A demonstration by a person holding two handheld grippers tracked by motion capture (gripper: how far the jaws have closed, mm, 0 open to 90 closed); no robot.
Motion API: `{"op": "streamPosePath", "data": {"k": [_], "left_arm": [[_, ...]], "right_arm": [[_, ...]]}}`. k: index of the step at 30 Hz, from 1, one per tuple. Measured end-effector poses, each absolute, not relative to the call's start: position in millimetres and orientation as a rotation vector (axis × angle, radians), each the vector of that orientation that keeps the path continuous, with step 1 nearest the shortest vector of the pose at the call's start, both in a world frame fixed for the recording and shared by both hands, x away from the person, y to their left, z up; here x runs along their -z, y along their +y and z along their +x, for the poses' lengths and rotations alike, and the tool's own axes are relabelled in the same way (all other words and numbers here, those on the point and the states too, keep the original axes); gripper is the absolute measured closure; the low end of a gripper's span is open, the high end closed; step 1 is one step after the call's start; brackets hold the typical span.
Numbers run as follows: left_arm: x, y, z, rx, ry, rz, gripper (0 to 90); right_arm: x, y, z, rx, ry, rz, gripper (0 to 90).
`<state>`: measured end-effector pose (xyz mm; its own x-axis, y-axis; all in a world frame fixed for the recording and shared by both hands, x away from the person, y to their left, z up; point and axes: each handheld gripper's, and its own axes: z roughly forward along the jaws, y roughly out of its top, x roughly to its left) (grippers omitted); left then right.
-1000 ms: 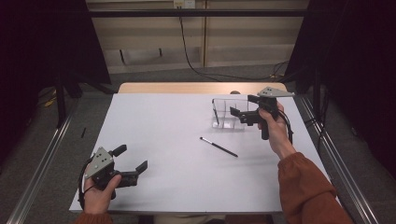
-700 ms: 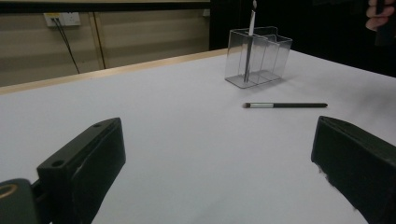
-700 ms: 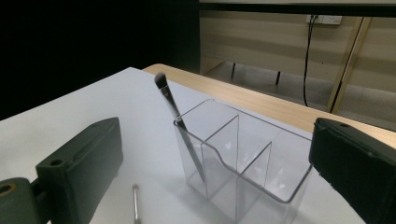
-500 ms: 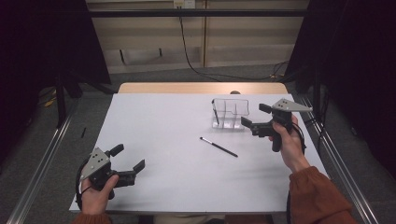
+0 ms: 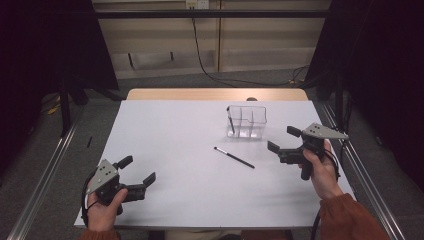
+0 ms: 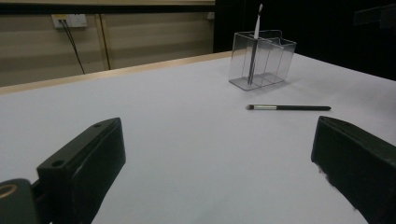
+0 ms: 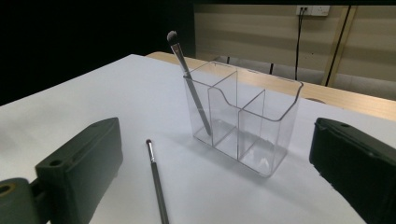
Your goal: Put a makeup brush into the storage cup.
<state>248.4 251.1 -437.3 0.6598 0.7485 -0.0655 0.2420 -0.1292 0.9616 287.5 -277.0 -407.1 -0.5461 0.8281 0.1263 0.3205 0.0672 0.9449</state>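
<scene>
A clear plastic organizer [image 5: 247, 121] [image 7: 243, 121] [image 6: 261, 58] with several compartments stands at the back right of the white table [image 5: 180, 150]. One makeup brush [image 7: 189, 79] [image 6: 253, 51] leans upright in its left compartment. A second brush [image 5: 234, 157] [image 7: 156, 179] [image 6: 288, 108] lies flat on the table in front of it. My right gripper [image 5: 283, 144] hovers open to the right of the lying brush, empty. My left gripper [image 5: 137, 173] is open and empty near the front left corner.
The table's wooden far edge [image 5: 215, 94] borders a dark floor with cables [image 5: 210, 65]. Metal rails [image 5: 45, 170] run along both sides of the table. Bare white surface lies between the two grippers.
My right gripper has drawn back from the organizer, toward the person and the right edge of the table. The left gripper has barely shifted.
</scene>
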Motion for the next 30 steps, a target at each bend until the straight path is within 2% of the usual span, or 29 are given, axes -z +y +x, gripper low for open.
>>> {"op": "streamPosePath", "data": {"k": [7, 30], "left_arm": [[437.8, 252.0, 246.0, -0.534, 0.819, 1.686, 3.0], [438.4, 262.0, 238.6, -0.546, 0.857, 1.658, 3.0]], "right_arm": [[421.4, -289.8, 267.9, -1.455, 1.88, 1.182, 1.5], [438.1, -319.3, 225.8, -1.418, 1.79, 1.264, 0.5]]}}
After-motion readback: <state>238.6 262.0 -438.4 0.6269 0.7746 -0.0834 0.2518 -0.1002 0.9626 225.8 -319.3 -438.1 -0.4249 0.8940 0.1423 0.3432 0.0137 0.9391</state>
